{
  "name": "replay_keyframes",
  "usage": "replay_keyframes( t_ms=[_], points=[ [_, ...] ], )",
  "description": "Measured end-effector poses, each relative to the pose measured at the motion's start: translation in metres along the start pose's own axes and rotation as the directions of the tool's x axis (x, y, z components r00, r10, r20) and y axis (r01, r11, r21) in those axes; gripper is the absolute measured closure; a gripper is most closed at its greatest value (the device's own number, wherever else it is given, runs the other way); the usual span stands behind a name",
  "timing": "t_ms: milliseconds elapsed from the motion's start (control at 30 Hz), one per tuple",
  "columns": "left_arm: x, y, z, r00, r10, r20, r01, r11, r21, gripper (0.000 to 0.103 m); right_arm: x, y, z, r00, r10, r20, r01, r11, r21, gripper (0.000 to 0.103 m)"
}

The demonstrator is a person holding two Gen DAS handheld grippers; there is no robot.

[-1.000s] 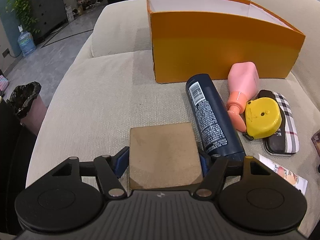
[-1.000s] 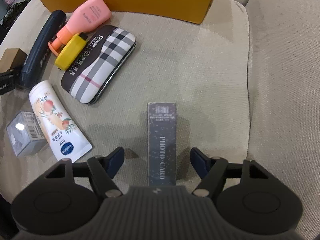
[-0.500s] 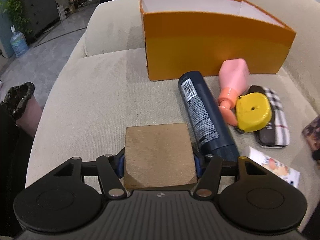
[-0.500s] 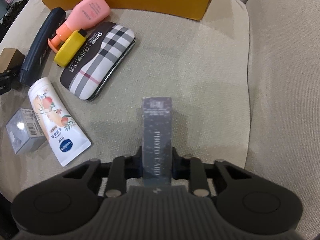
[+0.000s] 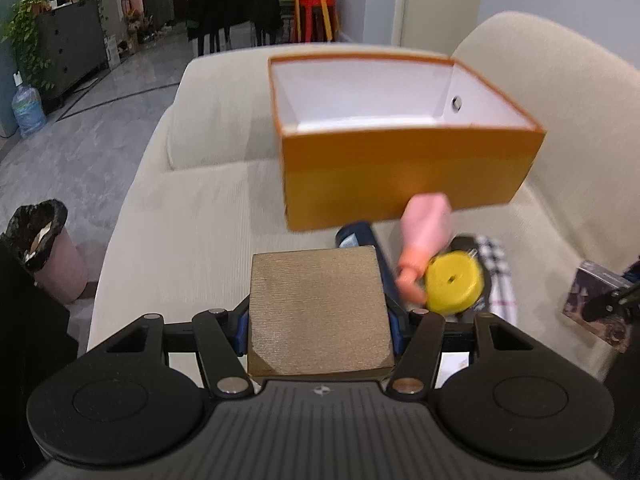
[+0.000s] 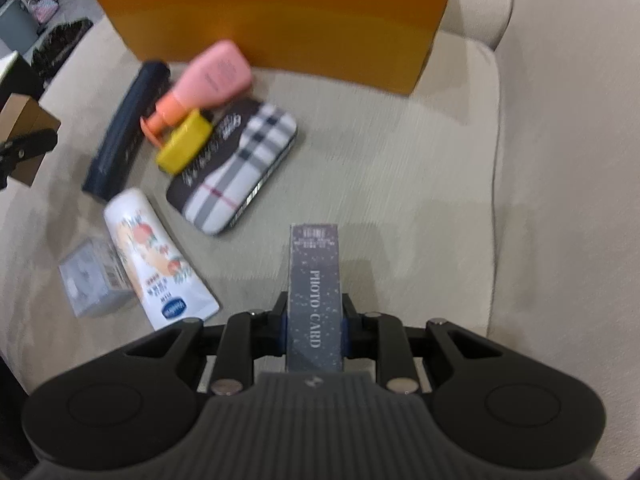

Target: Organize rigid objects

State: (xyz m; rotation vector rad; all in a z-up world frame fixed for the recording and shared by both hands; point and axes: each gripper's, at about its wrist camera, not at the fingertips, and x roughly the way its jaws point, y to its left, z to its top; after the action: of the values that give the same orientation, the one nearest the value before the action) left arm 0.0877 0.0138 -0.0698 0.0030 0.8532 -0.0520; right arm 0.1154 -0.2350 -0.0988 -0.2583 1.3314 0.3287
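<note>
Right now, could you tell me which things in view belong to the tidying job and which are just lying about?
Job:
- brown box, held
- photo card box, held
- orange box
- pink bottle
- yellow tape measure
- plaid case

Lying about:
- bin
- water jug

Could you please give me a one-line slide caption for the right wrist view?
Right gripper clamps a dark photo-card box above the beige sofa, orange box behind.
</note>
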Motion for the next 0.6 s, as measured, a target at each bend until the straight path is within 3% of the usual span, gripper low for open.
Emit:
replay_keyframes(
  t_ms=[600],
  points=[
    [-0.029, -0.015, 0.064, 0.994, -0.028, 0.110, 0.022, 0.998, 0.052, 0.034, -0.081, -0.014, 0.047, 0.986, -0.018, 0.168, 0.020, 1.000, -0.009, 0.081]
  ],
)
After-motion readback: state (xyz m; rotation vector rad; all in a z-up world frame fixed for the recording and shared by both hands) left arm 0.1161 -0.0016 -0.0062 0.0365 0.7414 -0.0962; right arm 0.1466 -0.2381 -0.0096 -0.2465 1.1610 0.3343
